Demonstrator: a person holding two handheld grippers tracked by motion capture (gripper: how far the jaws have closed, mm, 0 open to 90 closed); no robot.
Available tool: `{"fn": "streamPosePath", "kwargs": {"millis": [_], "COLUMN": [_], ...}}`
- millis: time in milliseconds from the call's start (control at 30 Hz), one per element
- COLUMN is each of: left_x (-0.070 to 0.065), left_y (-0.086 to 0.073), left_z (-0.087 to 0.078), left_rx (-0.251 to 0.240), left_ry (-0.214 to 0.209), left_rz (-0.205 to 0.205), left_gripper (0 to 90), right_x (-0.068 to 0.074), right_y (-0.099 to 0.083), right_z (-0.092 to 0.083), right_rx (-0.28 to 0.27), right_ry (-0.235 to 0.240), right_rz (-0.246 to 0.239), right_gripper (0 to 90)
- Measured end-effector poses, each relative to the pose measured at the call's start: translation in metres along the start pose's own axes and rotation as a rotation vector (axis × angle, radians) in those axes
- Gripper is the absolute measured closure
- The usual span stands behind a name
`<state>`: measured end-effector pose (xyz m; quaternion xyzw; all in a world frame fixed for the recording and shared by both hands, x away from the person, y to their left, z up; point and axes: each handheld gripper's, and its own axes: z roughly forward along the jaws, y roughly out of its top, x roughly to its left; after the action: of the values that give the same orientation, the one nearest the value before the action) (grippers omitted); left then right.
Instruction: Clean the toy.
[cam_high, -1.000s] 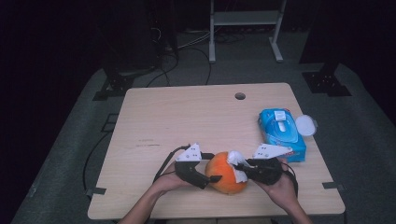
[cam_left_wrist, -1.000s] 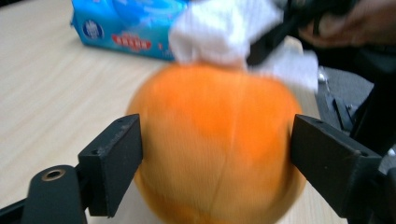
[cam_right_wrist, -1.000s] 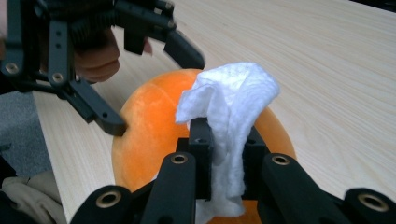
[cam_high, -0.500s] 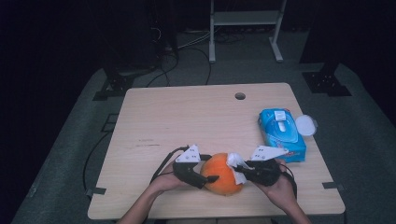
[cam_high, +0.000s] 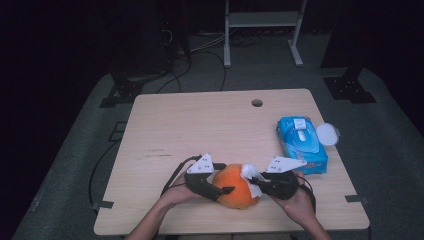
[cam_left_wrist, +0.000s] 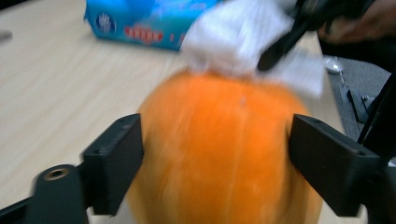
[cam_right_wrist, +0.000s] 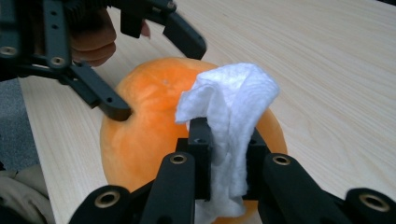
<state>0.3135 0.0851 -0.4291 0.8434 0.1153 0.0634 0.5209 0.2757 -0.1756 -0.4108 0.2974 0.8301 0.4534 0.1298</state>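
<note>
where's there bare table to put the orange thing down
Free: the whole stretch from the left edge across the middle to the cable hole, left of the blue wipes pack. Crowded: the near edge, where both grippers flank the orange ball, and the right side by the pack.

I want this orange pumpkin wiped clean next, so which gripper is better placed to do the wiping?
Right. The right gripper is shut on the white wipe, which lies against the orange pumpkin. The left gripper clamps the pumpkin from both sides, so it seems better used to steady it.
</note>
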Motion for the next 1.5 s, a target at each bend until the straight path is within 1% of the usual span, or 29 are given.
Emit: {"fn": "streamPosePath", "kwargs": {"millis": [33,67,100,133,233,333,367,400,467,500,533,567,600,633,700,733,767,800,833,867,900,967,1067,1167,1233,1300,1400,1433,1500], "left_x": [0.0,-0.005,-0.007,-0.007,0.0,0.009,0.009,0.014,0.014,0.009,0.009,0.006,0.001,0.001,0.003,0.008,0.008,0.013,0.013,0.016,0.016,0.016,0.017,0.019,0.02,0.021,0.022,0.022,0.021], "left_y": [0.0,0.005,0.005,0.003,-0.004,-0.011,-0.011,-0.014,-0.012,-0.005,-0.005,-0.001,0.001,-0.001,-0.003,-0.008,-0.008,-0.011,-0.011,-0.015,-0.015,-0.016,-0.017,-0.02,-0.022,-0.022,-0.023,-0.023,-0.023], "left_z": [0.0,0.003,0.006,0.007,0.005,-0.001,-0.001,-0.004,-0.005,-0.005,-0.005,-0.004,0.0,0.001,0.001,-0.002,-0.002,-0.006,-0.006,-0.009,-0.009,-0.009,-0.008,-0.009,-0.01,-0.011,-0.012,-0.011,-0.011], "left_rx": [0.0,-0.015,0.007,0.02,0.031,0.047,0.047,0.037,0.036,0.01,0.01,-0.008,0.011,0.025,0.033,0.035,0.035,0.042,0.042,0.042,0.042,0.043,0.038,0.034,0.034,0.031,0.03,0.028,0.027], "left_ry": [0.0,-0.011,0.002,0.008,0.009,0.029,0.029,0.025,0.021,0.015,0.015,0.003,0.006,0.012,0.012,0.01,0.01,0.018,0.018,0.016,0.016,0.014,0.01,0.005,0.006,0.005,0.004,0.002,0.003], "left_rz": [0.0,0.022,0.043,0.062,0.031,-0.015,-0.015,-0.052,-0.051,-0.031,-0.031,-0.015,0.012,0.031,0.025,-0.006,-0.006,-0.04,-0.04,-0.06,-0.06,-0.06,-0.061,-0.072,-0.078,-0.084,-0.086,-0.088,-0.088], "left_gripper": [17.6,18.4,19.3,20.7,25.7,26.1,26.0,25.9,22.4,18.8,18.1,18.1,18.3,20.5,23.7,24.5,25.0,25.1,25.1,25.1,25.1,25.1,25.2,25.2,25.2,25.2,25.1,25.2,25.2], "right_x": [0.0,0.003,0.004,0.006,0.003,-0.005,-0.005,-0.01,-0.011,-0.009,-0.009,-0.006,-0.005,-0.005,-0.005,-0.008,-0.009,-0.012,-0.015,-0.017,-0.019,-0.019,-0.012,-0.011,-0.015,-0.02,-0.023,-0.022,-0.021], "right_y": [0.0,0.002,0.002,0.003,0.001,-0.003,-0.003,-0.006,-0.007,-0.006,-0.006,-0.002,0.0,0.0,0.0,-0.003,-0.005,-0.007,-0.01,-0.012,-0.014,-0.014,-0.004,-0.005,-0.011,-0.015,-0.016,-0.013,-0.01], "right_z": [0.0,0.001,0.002,0.003,0.003,0.002,0.002,0.0,0.0,0.0,0.0,0.001,0.001,0.002,0.002,0.003,0.003,0.004,0.005,0.006,0.006,0.006,0.002,0.007,0.009,0.009,0.007,0.004,0.004], "right_rx": [0.0,-0.012,-0.018,-0.014,-0.009,0.003,0.003,0.011,0.002,-0.002,-0.002,-0.022,-0.028,-0.029,-0.026,-0.025,-0.022,-0.013,0.0,0.011,0.014,0.012,-0.039,-0.024,-0.003,0.018,0.02,-0.01,-0.022], "right_ry": [0.0,0.014,0.025,0.022,0.024,0.01,0.01,-0.004,0.004,0.003,0.003,0.016,0.027,0.03,0.028,0.037,0.041,0.038,0.032,0.032,0.037,0.035,0.059,0.067,0.07,0.051,0.036,0.042,0.044], "right_rz": [0.0,-0.004,-0.006,-0.013,-0.01,0.007,0.007,0.031,0.046,0.041,0.041,0.037,0.039,0.038,0.034,0.053,0.064,0.075,0.084,0.098,0.111,0.11,0.099,0.09,0.109,0.125,0.143,0.147,0.142], "right_gripper": [79.0,78.9,78.9,78.9,78.9,78.8,78.8,78.8,78.8,78.8,78.8,78.9,78.8,78.8,78.8,78.8,78.8,78.8,78.7,78.6,78.5,78.4,78.5,78.3,78.2,78.2,78.3,78.3,78.2]}}
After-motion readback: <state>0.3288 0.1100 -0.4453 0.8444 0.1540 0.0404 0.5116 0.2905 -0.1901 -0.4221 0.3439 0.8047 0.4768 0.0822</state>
